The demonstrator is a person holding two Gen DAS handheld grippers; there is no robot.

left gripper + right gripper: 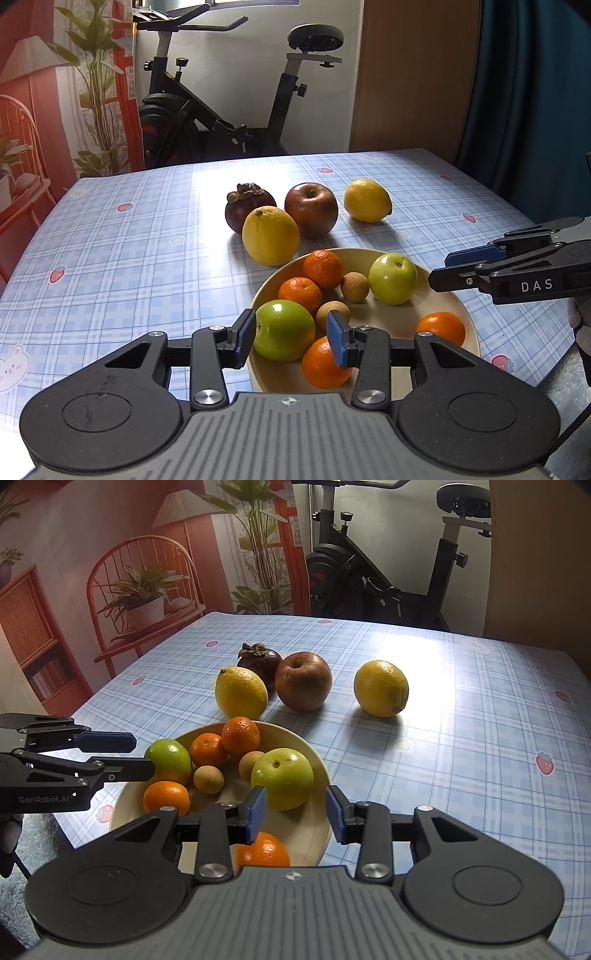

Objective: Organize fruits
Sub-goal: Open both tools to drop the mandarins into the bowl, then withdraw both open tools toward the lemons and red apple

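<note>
The round cream plate (467, 325) lies at the near edge of the blue checked tablecloth (129, 258), and its nearest rim is cut off behind the body of the left gripper (291, 338); in the right wrist view the near rim and most of one small orange mandarin (263, 851) are hidden the same way behind the right gripper (295, 812). On the plate lie two smooth green apples, one on the left (283, 329) and one further right (392, 278), four mandarins, and two small tan round fruits (355, 287) whose kind is hard to make out. The left gripper's blue pads (337, 343) stand apart on either side of the left green apple, and whether they touch it cannot be told. The right gripper's fingers are spread with nothing between them, hanging over the plate's right rim near the other green apple. Beyond the plate, on the cloth, a large yellow lemon (270, 236) sits just beside the rim, with a dark purple mangosteen (250, 210) partly hidden behind it, a red apple (311, 209) touching or nearly so, and a second yellow lemon (367, 200) apart on the right. A black exercise bike (221, 110) stands past the far edge
</note>
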